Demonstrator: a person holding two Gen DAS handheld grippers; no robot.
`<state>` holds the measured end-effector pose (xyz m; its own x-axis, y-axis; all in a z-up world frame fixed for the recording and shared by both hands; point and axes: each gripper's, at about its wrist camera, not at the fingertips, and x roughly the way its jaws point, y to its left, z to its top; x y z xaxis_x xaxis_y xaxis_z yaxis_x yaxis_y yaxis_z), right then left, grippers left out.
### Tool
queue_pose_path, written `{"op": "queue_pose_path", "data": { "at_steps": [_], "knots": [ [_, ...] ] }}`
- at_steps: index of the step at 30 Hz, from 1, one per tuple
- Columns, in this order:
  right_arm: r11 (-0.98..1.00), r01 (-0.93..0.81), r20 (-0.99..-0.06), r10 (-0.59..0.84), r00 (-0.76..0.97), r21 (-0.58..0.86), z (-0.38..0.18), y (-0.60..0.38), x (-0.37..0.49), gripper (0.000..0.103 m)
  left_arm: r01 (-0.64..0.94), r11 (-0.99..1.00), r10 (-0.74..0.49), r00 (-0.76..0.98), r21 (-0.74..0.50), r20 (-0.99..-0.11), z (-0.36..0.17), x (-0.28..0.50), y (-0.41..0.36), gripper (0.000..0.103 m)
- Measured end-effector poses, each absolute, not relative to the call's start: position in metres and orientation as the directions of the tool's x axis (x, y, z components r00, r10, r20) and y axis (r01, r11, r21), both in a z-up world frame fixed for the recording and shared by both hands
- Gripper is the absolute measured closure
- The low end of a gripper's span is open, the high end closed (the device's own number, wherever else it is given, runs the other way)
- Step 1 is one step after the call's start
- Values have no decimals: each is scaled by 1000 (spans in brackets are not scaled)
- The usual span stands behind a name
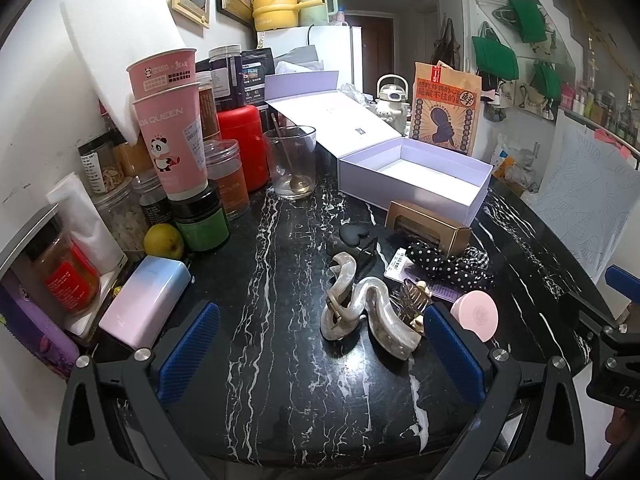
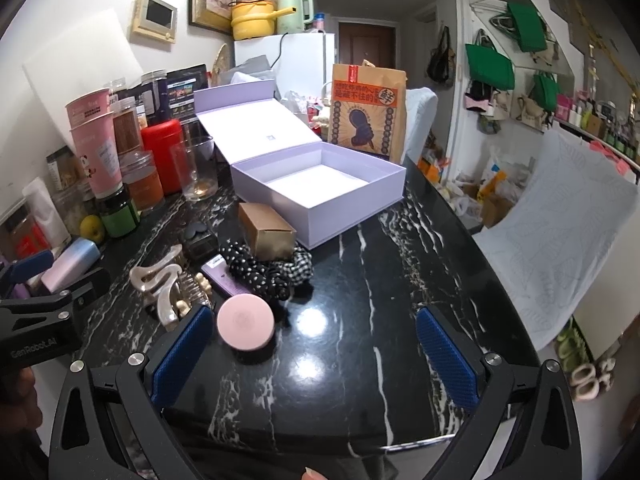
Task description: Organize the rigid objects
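An open lilac box (image 1: 416, 178) (image 2: 320, 188) with its lid folded back sits on the black marble table (image 1: 280, 380) (image 2: 380, 280). In front of it lie a gold carton (image 1: 428, 226) (image 2: 266, 230), polka-dot and checked scrunchies (image 1: 448, 266) (image 2: 272, 274), a pearly wavy hair claw (image 1: 360, 308) (image 2: 158, 286), a small clear claw (image 1: 410, 296) and a round pink compact (image 1: 475, 315) (image 2: 246, 326). My left gripper (image 1: 320, 354) is open, just short of the pearly claw. My right gripper (image 2: 316, 354) is open, its left finger beside the compact.
Pink paper cups (image 1: 172, 120), jars, a red canister (image 1: 244, 146), a glass with a spoon (image 1: 292, 162), a lemon (image 1: 164, 240) and a pastel case (image 1: 146, 304) crowd the table's left side. A printed paper bag (image 1: 446, 114) (image 2: 366, 112) stands behind the box. A patterned cloth-covered chair (image 2: 552, 248) is right.
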<state>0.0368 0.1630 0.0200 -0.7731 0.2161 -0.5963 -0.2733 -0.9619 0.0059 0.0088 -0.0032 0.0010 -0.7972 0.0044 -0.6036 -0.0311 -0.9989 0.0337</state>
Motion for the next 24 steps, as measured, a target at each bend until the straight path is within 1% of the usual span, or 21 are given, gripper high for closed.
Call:
{"op": "queue_pose_path", "data": {
  "at_steps": [24],
  "knots": [
    [-964, -267, -608, 209, -766, 5, 15, 163, 34, 0, -52, -998, 21, -783, 32, -622, -3, 8, 1, 0]
  ]
}}
